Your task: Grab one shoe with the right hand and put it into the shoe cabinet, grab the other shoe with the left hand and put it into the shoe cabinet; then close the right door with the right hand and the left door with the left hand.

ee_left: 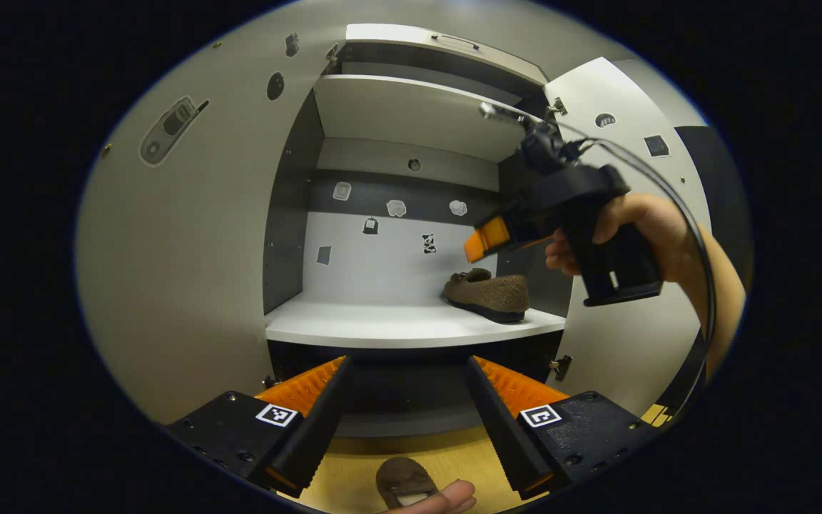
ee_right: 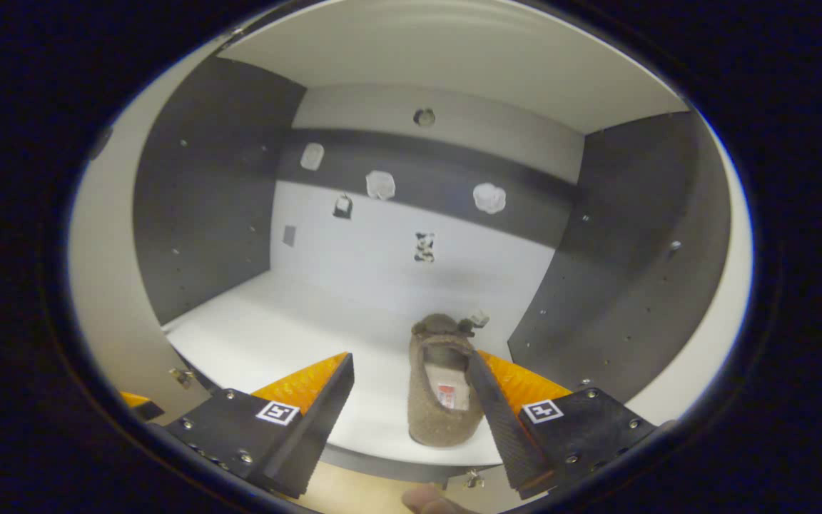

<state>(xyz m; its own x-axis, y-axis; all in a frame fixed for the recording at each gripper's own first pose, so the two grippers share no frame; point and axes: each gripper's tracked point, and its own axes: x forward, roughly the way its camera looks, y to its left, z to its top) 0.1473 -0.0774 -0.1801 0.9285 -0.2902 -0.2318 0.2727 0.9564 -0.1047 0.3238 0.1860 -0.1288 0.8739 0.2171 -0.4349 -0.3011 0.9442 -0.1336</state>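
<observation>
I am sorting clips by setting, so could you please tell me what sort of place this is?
Probably a staged household corner: an open shoe cabinet with both doors swung out, one brown shoe on its white shelf, another shoe on the wooden floor below.

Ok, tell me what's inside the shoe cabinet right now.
One brown shoe sits on the white shelf of the shoe cabinet, near its right side; small stickers dot the back wall. The compartment above is hidden by its shelf. The second shoe lies on the floor outside.
</observation>
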